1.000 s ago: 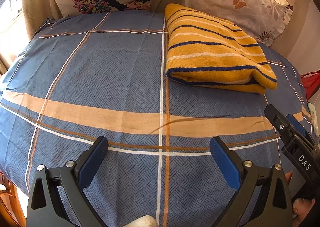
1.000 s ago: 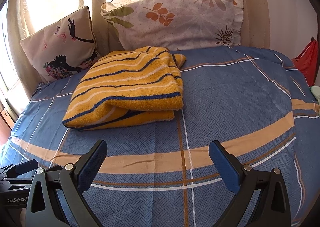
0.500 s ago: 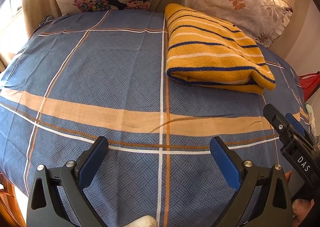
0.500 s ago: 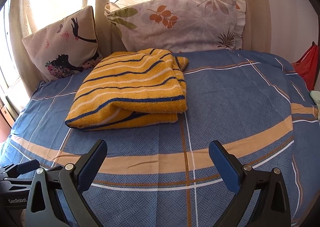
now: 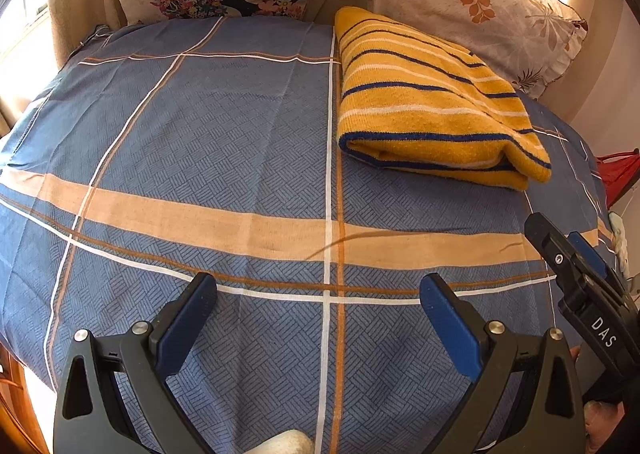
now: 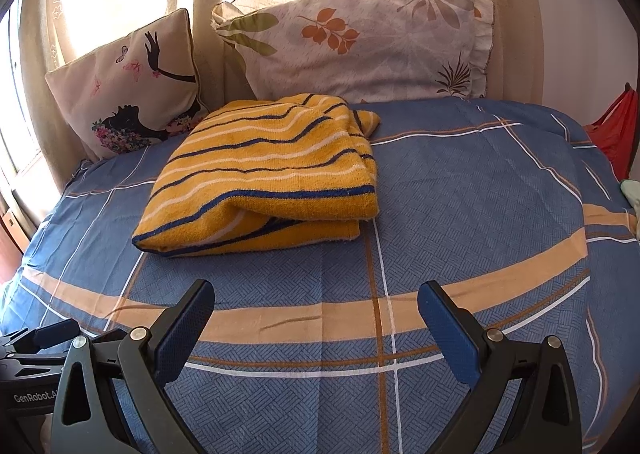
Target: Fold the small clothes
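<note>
A yellow knit garment with blue and white stripes (image 5: 432, 102) (image 6: 268, 178) lies folded in a thick rectangle near the head of the bed. My left gripper (image 5: 320, 294) is open over the bare sheet, well short of the garment and to its left. My right gripper (image 6: 316, 300) is open too, empty, hovering above the sheet in front of the garment. In the left wrist view the right gripper's black body (image 5: 580, 286) shows at the right edge. Part of the left gripper (image 6: 44, 342) shows at the lower left of the right wrist view.
The bed has a blue sheet (image 5: 224, 158) (image 6: 472, 222) with tan and white stripes. A cushion with a silhouette print (image 6: 132, 94) and a leaf-print pillow (image 6: 360, 46) lean at the head. Red fabric (image 6: 612, 130) hangs beyond the bed's right side. A pale object (image 5: 288, 444) sits below the left gripper.
Both grippers have drawn back slightly from the garment, and the views have tilted a little. Both stay open, and the garment has not moved.
</note>
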Demonstrator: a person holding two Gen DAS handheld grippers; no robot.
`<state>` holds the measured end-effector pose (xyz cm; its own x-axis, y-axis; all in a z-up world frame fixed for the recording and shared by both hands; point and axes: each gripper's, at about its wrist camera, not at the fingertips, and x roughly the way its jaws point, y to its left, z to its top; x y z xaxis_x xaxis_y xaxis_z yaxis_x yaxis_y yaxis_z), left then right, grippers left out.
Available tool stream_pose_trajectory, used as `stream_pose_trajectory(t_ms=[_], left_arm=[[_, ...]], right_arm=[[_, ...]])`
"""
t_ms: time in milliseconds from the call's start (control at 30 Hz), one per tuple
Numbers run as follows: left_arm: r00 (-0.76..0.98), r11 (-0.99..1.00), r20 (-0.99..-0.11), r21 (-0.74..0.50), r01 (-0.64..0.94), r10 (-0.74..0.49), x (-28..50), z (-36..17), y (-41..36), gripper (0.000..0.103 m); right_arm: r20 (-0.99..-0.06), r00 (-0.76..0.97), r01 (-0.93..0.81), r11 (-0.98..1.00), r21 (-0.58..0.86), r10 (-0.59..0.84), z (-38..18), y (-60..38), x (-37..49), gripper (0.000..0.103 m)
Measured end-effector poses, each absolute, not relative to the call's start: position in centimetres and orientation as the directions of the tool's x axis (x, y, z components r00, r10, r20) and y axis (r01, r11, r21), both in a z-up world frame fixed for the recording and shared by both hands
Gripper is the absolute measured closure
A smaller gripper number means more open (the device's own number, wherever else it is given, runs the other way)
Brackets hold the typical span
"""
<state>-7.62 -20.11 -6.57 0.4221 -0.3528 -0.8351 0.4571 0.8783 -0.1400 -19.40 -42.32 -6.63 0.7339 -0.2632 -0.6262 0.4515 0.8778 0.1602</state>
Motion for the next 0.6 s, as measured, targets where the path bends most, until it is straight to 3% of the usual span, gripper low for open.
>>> stream_pose_trajectory(t_ms=[600], left_arm=[[0.484,0.862,-0.791,-0.105,0.496,-0.375,-6.2,-4.6,-21.3,0.002]], right_arm=[[-0.61,0.753,0.412,0.9,0.143,-0.247,-5.6,-42.1,-17.5,0.0]])
